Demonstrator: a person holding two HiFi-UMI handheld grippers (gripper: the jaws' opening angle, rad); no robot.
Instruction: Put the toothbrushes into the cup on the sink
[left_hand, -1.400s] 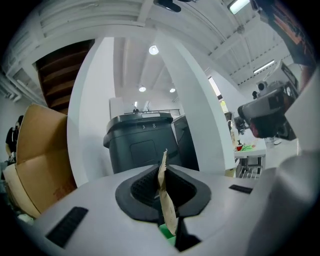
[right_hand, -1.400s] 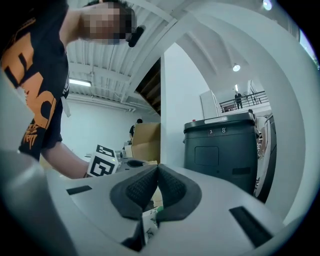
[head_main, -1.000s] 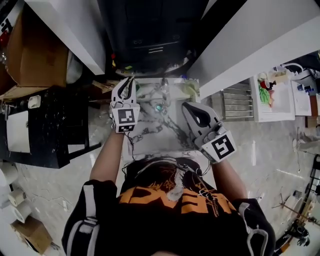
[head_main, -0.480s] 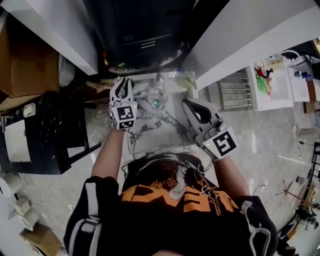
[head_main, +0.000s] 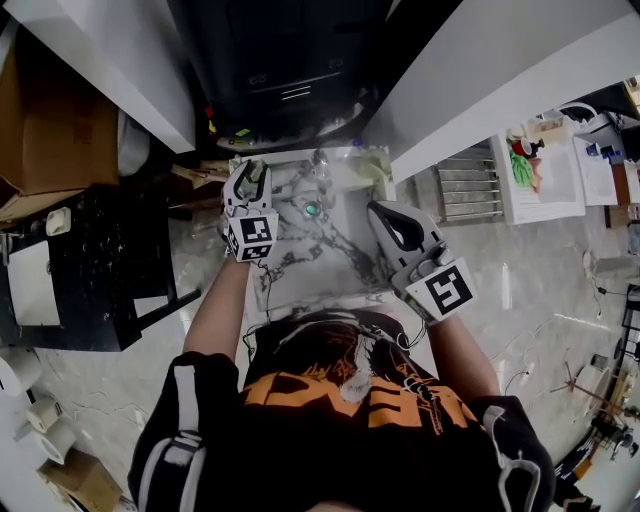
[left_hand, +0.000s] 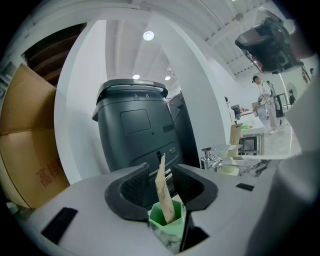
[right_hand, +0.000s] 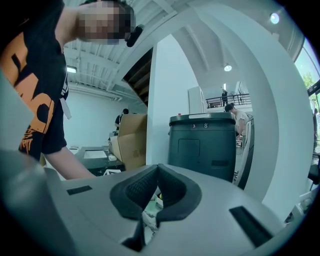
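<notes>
A pale green cup (left_hand: 167, 220) stands just under my left gripper (left_hand: 161, 170) at the far left corner of the marble sink top (head_main: 320, 265). A tan toothbrush (left_hand: 163, 192) stands upright in the cup and rises between the jaws. These jaws have just been opening, and neither pad presses on the brush. In the head view the left gripper (head_main: 248, 172) hangs over that corner. My right gripper (head_main: 383, 210) hovers over the sink's right side. Seen in its own view, the right gripper (right_hand: 158, 169) is shut with nothing in it.
A chrome faucet (left_hand: 212, 160) and a teal drain (head_main: 313, 209) lie in the middle of the sink. Behind it stands a large dark bin (left_hand: 135, 127). A cardboard box (left_hand: 25, 150) and a black table (head_main: 100, 260) are on the left, white walls (head_main: 500, 80) on the right.
The left gripper's jaws stand wider apart than before. It has sunk a little over the sink's far left corner. The right gripper has stayed where it was.
</notes>
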